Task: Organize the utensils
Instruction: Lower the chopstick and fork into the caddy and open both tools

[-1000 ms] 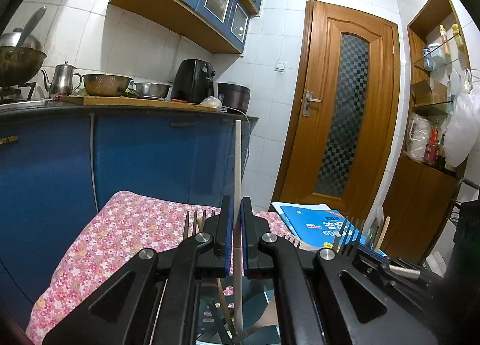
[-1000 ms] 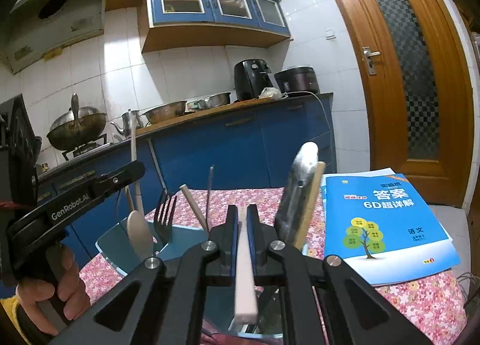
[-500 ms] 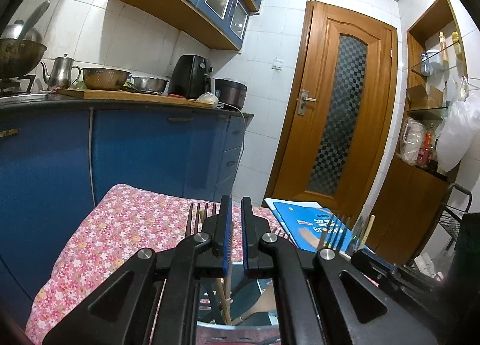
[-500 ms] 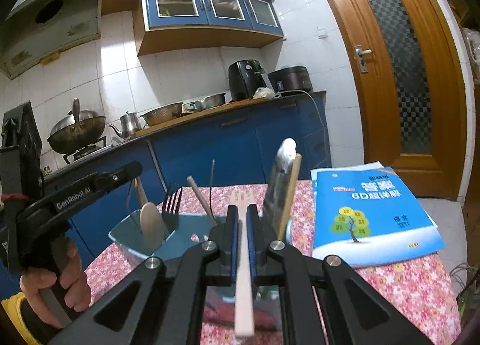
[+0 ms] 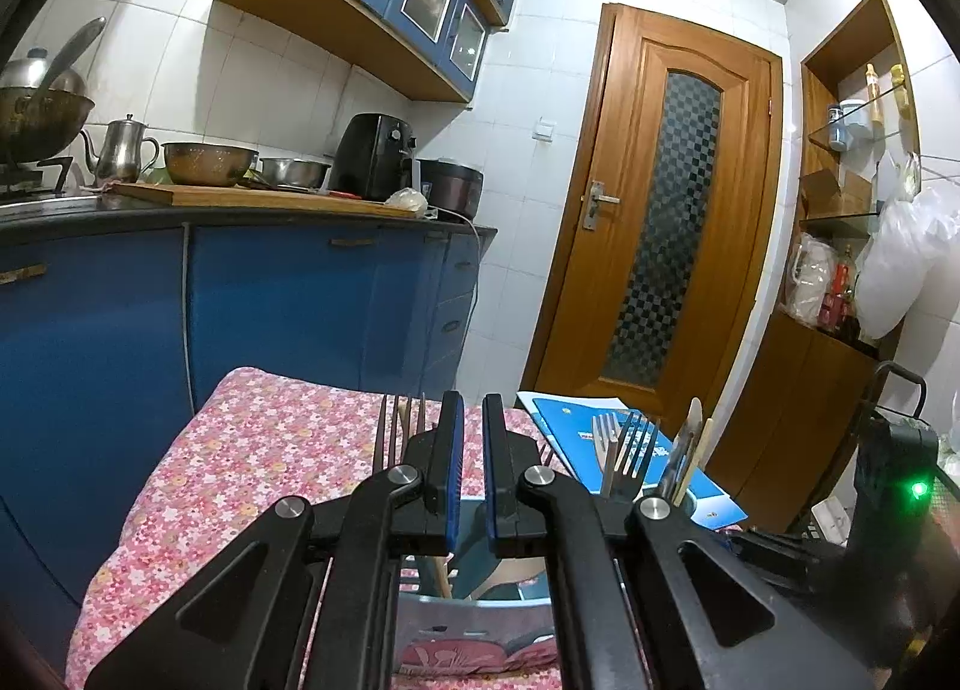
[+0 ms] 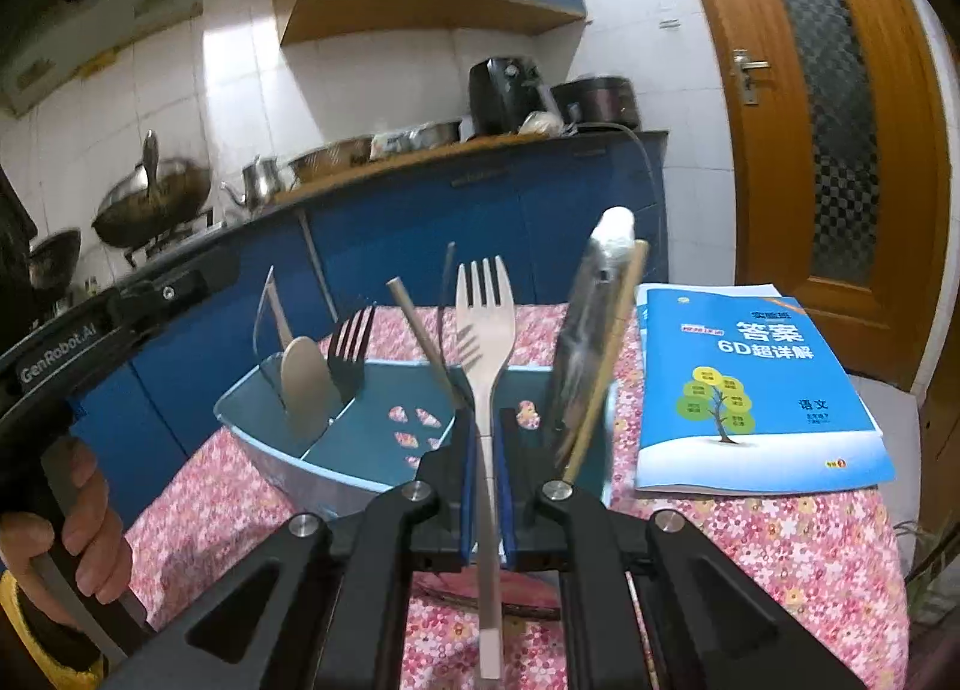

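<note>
A pale fork [image 6: 485, 324] stands upright with its tines up, its handle clamped between the fingers of the right gripper [image 6: 485, 486], at the near rim of a blue utensil holder [image 6: 300, 450] on the flowered worktop [image 6: 780, 546]. Inside the holder, the left compartment has a pale spoon [image 6: 306, 384] and a dark fork [image 6: 350, 348], a thin stick [image 6: 420, 339] leans in the middle, and a silvery utensil [image 6: 591, 330] with a wooden stick stands at the right end. A blue booklet [image 6: 756, 384] lies just beside the holder on the right. The left gripper [image 5: 471, 474] hovers over the holder with its fingers closed on nothing. A hand [image 6: 72, 516] holds its handle at the left.
</note>
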Demonstrator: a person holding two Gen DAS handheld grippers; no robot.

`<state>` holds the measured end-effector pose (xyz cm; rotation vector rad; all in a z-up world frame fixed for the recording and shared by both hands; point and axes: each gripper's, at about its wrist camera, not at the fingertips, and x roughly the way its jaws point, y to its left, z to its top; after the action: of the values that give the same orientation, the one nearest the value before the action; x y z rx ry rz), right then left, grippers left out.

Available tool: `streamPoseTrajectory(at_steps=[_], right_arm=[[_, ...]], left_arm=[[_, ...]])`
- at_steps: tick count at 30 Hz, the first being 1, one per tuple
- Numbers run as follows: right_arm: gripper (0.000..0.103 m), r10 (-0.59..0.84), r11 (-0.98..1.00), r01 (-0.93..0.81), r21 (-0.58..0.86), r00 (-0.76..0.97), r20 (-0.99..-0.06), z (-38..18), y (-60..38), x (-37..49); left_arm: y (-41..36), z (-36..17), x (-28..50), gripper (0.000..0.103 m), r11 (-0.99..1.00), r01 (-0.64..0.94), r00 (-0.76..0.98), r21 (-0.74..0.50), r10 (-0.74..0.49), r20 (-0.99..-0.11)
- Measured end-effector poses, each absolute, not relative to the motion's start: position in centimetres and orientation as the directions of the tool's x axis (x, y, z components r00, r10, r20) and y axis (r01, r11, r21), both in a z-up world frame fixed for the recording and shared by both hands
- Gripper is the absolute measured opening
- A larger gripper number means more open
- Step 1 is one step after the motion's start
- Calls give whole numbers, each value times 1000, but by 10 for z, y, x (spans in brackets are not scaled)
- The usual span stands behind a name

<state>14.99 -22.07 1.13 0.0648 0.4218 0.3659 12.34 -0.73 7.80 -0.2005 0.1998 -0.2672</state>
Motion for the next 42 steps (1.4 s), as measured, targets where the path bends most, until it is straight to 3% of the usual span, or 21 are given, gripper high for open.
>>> streamPoseTrajectory(at_steps=[10, 15, 25, 30, 35, 38, 42], right_arm=[[8, 359, 930, -343, 129, 779, -514, 16, -219, 167], [8, 393, 920, -345, 188, 814, -428, 25, -228, 154], [8, 330, 939, -309, 151, 933, -144, 52, -226, 136], [8, 313, 944, -295, 147, 942, -121, 45, -220, 155], [9, 295, 952, -275, 136, 941, -163, 27, -220, 160], [29, 305, 948, -280, 150, 934, -188, 24, -224, 158], [44, 309, 948, -285, 143, 933, -185, 26, -224, 151]], left_arm=[[-5, 75, 119, 3, 948, 235, 937, -216, -280, -208], [-1, 73, 115, 3, 952, 219, 936, -214, -267, -230], [12, 65, 119, 3, 955, 173, 928, -240, -239, -284], [14, 59, 121, 3, 955, 165, 918, -246, -240, -315], [15, 55, 120, 13, 958, 165, 915, -233, -237, -327], [15, 54, 118, 13, 958, 165, 914, -233, -238, -330], [15, 54, 114, 17, 958, 165, 909, -235, -240, -340]])
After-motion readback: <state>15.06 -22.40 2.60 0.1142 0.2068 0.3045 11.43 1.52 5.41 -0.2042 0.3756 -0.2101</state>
